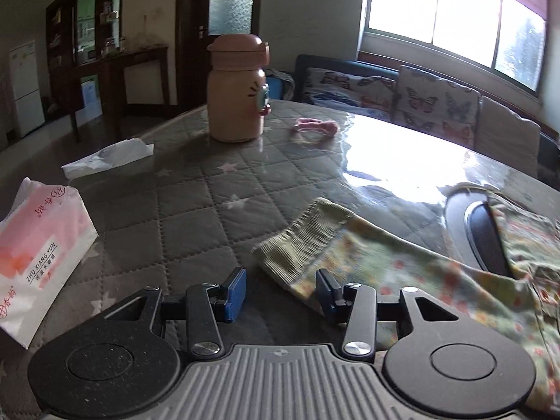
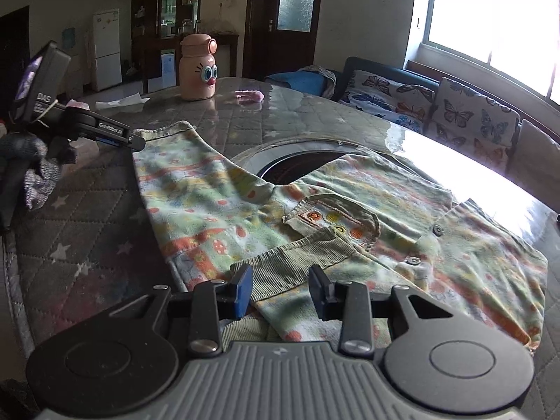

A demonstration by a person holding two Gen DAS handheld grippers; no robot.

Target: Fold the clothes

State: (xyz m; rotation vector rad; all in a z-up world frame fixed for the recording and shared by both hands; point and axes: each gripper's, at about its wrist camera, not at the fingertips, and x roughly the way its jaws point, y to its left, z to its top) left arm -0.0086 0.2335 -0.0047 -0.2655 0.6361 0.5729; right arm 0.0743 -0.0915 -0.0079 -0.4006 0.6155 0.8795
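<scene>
Quilted table [image 1: 196,210]: both grippers' fingers [image 2: 243,290] apart, empty.

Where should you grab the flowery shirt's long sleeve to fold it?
Probably by the ribbed cuff of the outstretched sleeve, coming in from its open end. The cuff lies flat with a thick free edge, right ahead of the left gripper, whose fingers are apart.

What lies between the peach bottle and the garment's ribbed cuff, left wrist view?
Only bare quilted table cover between bottle and cuff, in the left wrist view.
</scene>
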